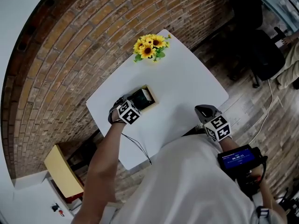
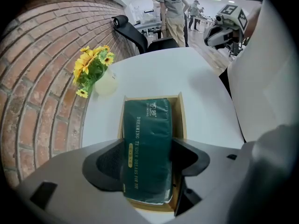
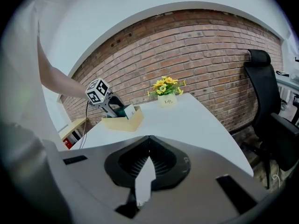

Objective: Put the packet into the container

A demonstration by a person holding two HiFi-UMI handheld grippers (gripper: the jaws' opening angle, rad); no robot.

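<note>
Head view: left gripper (image 1: 133, 104) over tan container (image 1: 153, 97) on white bench (image 1: 182, 83); right gripper (image 1: 208, 111) well apart, at bench edge.
Left gripper view: dark green packet (image 2: 148, 148), white print "DREAMING TENDER DREAMS FOR YOU", lying in container; fingers (image 2: 105, 164) wide, clamping its sides.
Right gripper view: fingers (image 3: 134, 163) together, empty; vase (image 3: 167, 100) marked "Life".

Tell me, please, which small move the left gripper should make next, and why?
Probably bring the left gripper a little lower. Its jaws grip the packet within the container, but the right gripper view shows the packet's end above the wall, so releasing now may drop it.
</note>
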